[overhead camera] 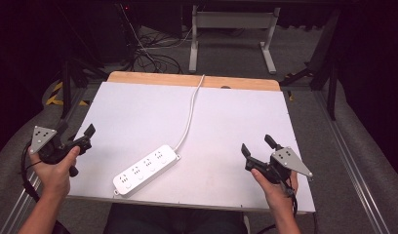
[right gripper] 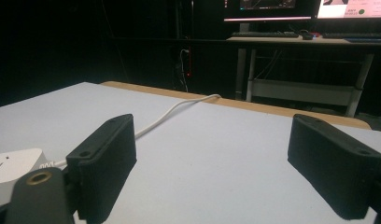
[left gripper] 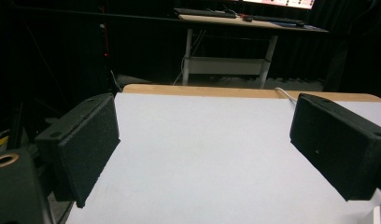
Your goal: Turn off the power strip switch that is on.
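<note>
A white power strip [overhead camera: 146,169] lies slanted near the front of the white table [overhead camera: 226,122]. Its white cable [overhead camera: 190,109] runs away over the far edge. My left gripper [overhead camera: 76,130] hovers at the table's left edge, left of the strip, open and holding nothing. My right gripper [overhead camera: 257,145] is over the front right of the table, right of the strip, also open and holding nothing. In the left gripper view the left gripper [left gripper: 205,140] has bare tabletop [left gripper: 202,163] between its jaws. The right gripper [right gripper: 212,158] has the strip's end [right gripper: 11,168] and the cable [right gripper: 170,112] to its left.
A wooden strip [overhead camera: 192,79] borders the table's far edge. Beyond it stand a white desk frame [overhead camera: 231,22] and tangled cables [overhead camera: 150,56] on the floor. Metal rails [overhead camera: 353,165] run along both sides of the table. A desk with monitors [right gripper: 291,9] stands in the dark background.
</note>
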